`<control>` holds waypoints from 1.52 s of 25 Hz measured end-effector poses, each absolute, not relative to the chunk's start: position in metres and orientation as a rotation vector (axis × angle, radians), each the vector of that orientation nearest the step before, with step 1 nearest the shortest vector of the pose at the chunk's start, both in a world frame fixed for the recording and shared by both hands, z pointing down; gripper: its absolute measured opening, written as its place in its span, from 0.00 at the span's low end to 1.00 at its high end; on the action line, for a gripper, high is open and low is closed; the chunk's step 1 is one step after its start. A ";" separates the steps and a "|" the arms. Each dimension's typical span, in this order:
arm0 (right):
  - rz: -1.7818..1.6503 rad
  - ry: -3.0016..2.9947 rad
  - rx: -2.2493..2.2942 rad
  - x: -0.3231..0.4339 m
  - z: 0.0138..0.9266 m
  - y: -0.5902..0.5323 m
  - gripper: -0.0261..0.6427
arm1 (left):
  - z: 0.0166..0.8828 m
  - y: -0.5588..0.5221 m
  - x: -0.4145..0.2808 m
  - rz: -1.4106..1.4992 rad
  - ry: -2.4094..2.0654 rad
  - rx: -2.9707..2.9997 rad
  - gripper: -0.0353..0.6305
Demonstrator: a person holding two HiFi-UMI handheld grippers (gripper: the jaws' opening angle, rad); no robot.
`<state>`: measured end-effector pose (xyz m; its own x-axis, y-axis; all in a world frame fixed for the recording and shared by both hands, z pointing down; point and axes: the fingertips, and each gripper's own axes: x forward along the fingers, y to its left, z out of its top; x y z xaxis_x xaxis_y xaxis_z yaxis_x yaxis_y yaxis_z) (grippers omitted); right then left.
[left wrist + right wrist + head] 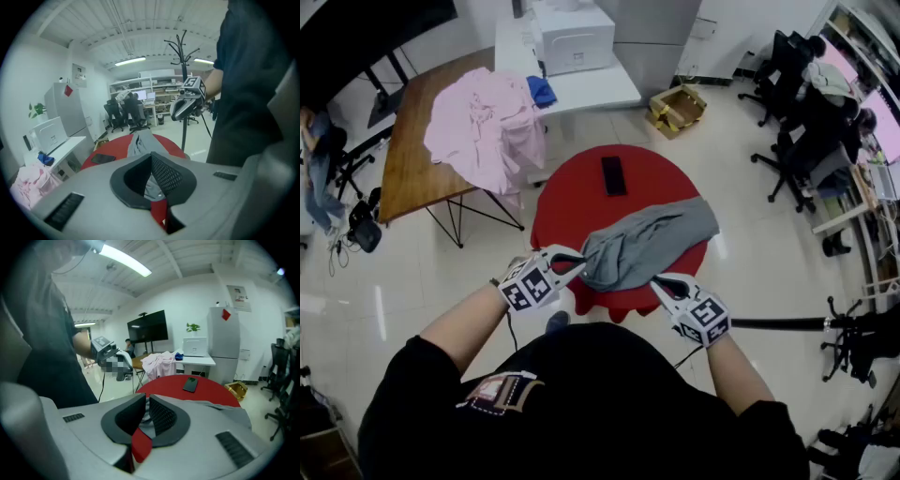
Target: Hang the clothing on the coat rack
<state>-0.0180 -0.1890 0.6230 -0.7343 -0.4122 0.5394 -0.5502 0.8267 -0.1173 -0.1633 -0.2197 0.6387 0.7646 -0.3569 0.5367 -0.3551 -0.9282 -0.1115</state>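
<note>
So, head view: the gray garment (652, 239) lies on the red round table (572, 202), with the left gripper (577, 262) and right gripper (661, 282) at its near edge. Left gripper view: jaws pressed together, pinching gray cloth, and the coat rack (182, 51) stands beyond. Right gripper view: jaws nipping the cloth too.
</note>
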 end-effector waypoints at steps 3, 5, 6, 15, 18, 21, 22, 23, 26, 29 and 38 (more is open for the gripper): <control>0.279 -2.428 0.548 -0.044 0.649 -0.193 0.23 | 0.670 -0.222 -0.159 -1.040 0.368 -2.821 0.05; 0.210 -2.378 0.448 -0.059 0.667 -0.195 0.28 | 0.692 -0.223 -0.160 -1.140 0.213 -2.712 0.07; 0.184 -2.350 0.404 -0.065 0.677 -0.194 0.28 | 0.704 -0.223 -0.161 -1.187 0.135 -2.656 0.11; -0.013 -2.171 0.082 -0.117 0.741 -0.187 0.36 | 0.777 -0.225 -0.175 -1.405 -0.413 -2.174 0.35; -0.059 -2.080 0.028 -0.119 0.765 -0.184 0.39 | 0.796 -0.231 -0.175 -1.415 -0.511 -2.036 0.35; -0.105 -1.998 0.004 -0.113 0.798 -0.181 0.39 | 0.818 -0.239 -0.181 -1.456 -0.593 -1.912 0.35; -0.113 -1.980 0.005 -0.113 0.803 -0.182 0.39 | 0.825 -0.240 -0.184 -1.476 -0.617 -1.880 0.35; -0.115 -1.967 0.011 -0.113 0.805 -0.184 0.39 | 0.831 -0.242 -0.187 -1.494 -0.637 -1.855 0.35; -0.099 -1.958 0.039 -0.118 0.800 -0.192 0.35 | 0.840 -0.244 -0.187 -1.521 -0.673 -1.813 0.35; -0.103 -1.953 0.048 -0.117 0.810 -0.191 0.18 | 0.841 -0.244 -0.182 -1.501 -0.682 -1.817 0.33; 0.075 -2.194 0.182 -0.104 0.745 -0.178 0.05 | 0.760 -0.229 -0.154 -1.289 -0.551 -2.161 0.05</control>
